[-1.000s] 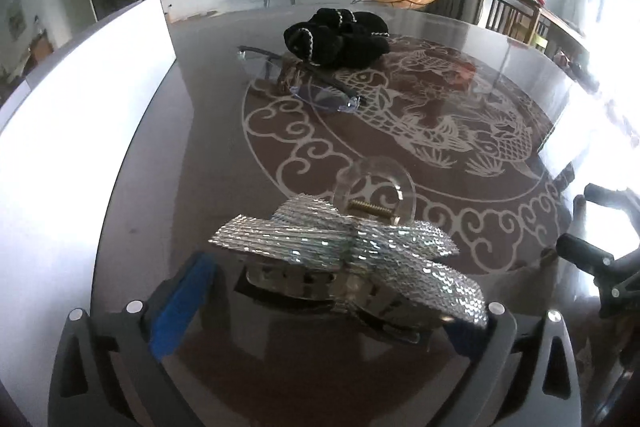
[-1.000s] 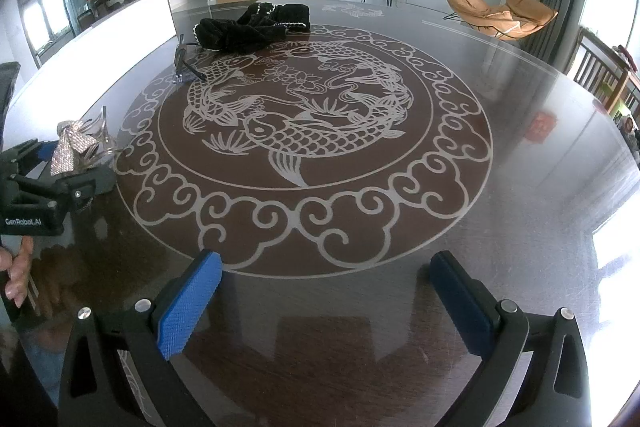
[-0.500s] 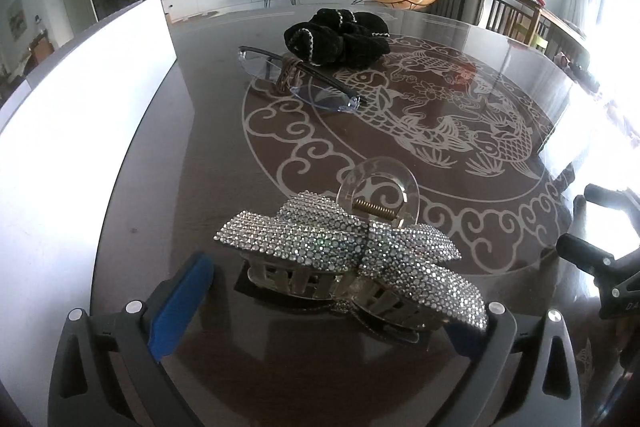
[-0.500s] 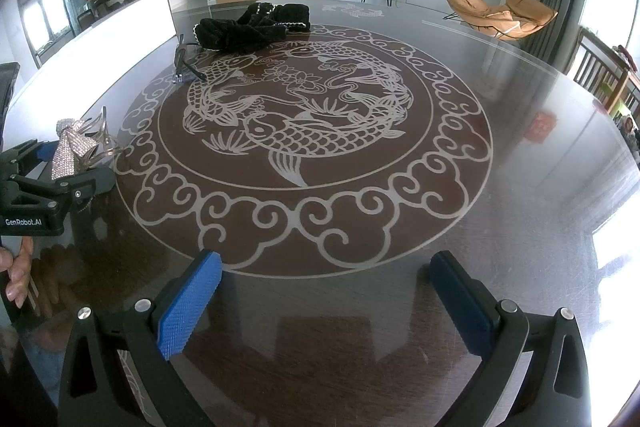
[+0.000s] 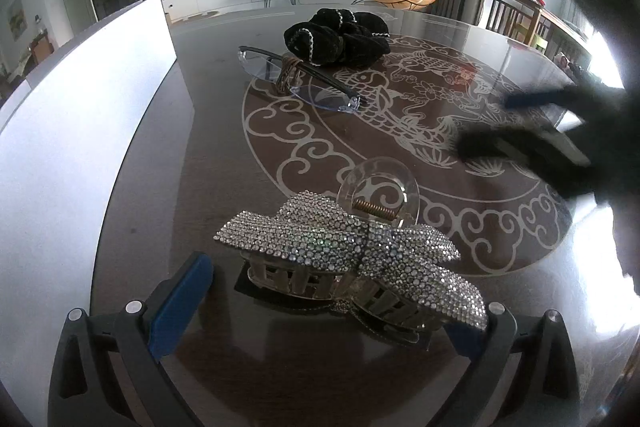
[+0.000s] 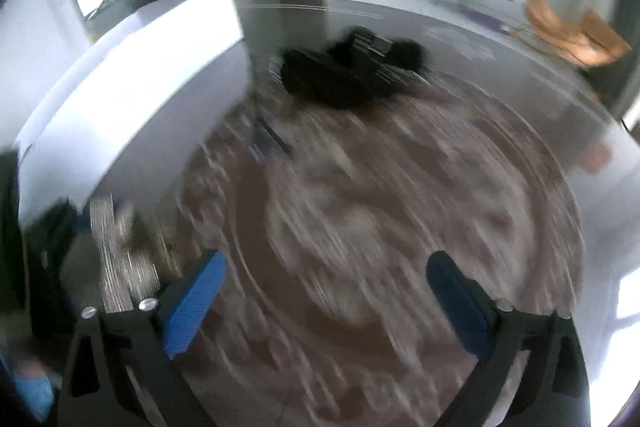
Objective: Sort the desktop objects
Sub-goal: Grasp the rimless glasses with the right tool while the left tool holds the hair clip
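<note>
Holds the left gripper (image 5: 320, 319) low over the dark table (image 5: 200, 155), spread wide, not pinching. Keeps the sparkly hair clip (image 5: 352, 259) right between the two blue pads (image 5: 180, 303). Lies long-ways from pad to pad, a bit slanted, far end up on the left, near end down on the right. Leaves a clear gap at the left pad. Hides the right pad behind its near end, so cannot tell about touching there. Seems to rest on the table, not lifted.

Means a squeeze here would catch the clip by its two ends, along its long side. Might slip or tip that way, with such bumpy, shiny wings. Could go better with a small turn of the wrist first, to grab across the short middle by the spring.

Shows the right gripper (image 6: 324, 299) spread too, with nothing between the pads but bare table. Has just been closing a little. Looks very blurry in its own view. Points toward the black hair tie (image 6: 344, 75) far ahead, with the clip off to its low left side.

Puts the left hand much nearer the clip, so the clip looks like the left hand's job. Leaves the glasses (image 5: 300, 83) and the black hair tie well apart from both, up the table beside the white box (image 5: 80, 131).
</note>
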